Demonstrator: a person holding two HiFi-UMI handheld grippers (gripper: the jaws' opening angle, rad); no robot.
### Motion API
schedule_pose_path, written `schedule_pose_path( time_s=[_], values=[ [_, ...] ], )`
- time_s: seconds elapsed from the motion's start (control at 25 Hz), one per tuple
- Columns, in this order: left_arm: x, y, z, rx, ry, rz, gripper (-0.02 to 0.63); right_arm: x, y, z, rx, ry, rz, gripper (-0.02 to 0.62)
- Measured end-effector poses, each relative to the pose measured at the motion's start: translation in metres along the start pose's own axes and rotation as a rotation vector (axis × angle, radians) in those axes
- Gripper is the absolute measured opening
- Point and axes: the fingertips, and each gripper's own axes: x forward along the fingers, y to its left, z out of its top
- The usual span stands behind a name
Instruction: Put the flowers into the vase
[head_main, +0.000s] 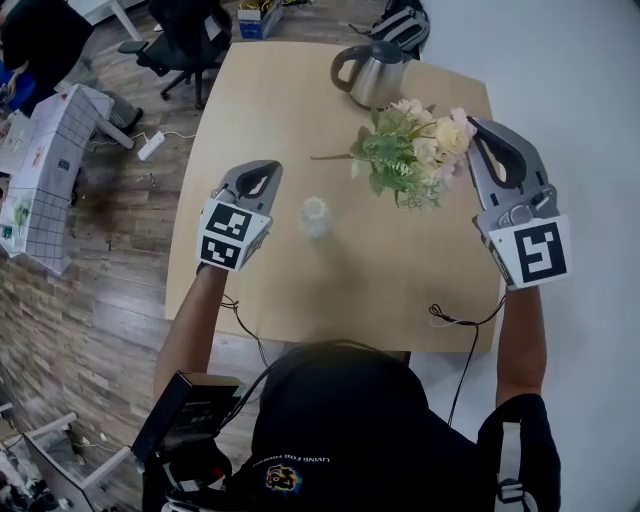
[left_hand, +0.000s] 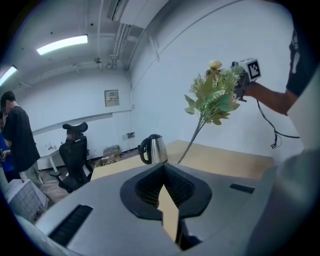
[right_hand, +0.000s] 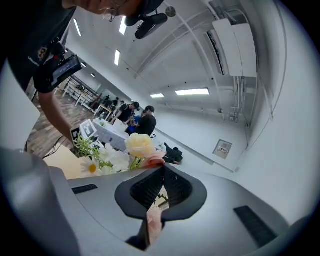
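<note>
**A:** Where are the flowers (head_main: 410, 150) relative to the vase (head_main: 315, 216)?

**B:** To the right of it and farther from the person, held up in the air, well clear of its mouth. The vase is small and clear, blurred in the head view, and stands on the light wooden table (head_main: 400, 290).

**A:** What holds them?

**B:** The right hand-held gripper (head_main: 472, 124). Its jaws are clamped on the blossom end of the bunch. The right gripper view shows a pink petal (right_hand: 153, 225) pinched between them, with a cream rose (right_hand: 140, 145) and white daisies (right_hand: 112, 161) just past the tips.

**A:** And the stem (left_hand: 192, 139)?

**B:** In the left gripper view it slants down from the leafy head toward the table. Its lower end drops behind that gripper's own body, so I cannot tell whether it touches the wood. In the head view the bare end points toward the vase's side but stops short of the vase.

**A:** The other one?

**B:** The left hand-held gripper (head_main: 263, 168) is just left of the vase, not touching it. Its jaws are pressed together with nothing between them.

**A:** Anything else?

**B:** A steel kettle (head_main: 375, 70) stands beyond the vase at the table's far edge, past the flowers. A black office chair (head_main: 185, 40) sits on the floor, farther off than the vase and to its left.
</note>
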Motion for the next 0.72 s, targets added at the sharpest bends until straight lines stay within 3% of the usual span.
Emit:
schedule_pose_path(
  time_s=[0.36,0.72],
  values=[
    [0.015,-0.021,0.039,0.094,-0.014,-0.064,0.006,-0.002,-0.003,0.038,-0.057,-0.027,0.100,0.018],
    [0.018,-0.030,0.046,0.111,0.005,-0.088,0.006,0.017,0.001,0.077,-0.115,-0.084,0.166,0.018]
  ],
)
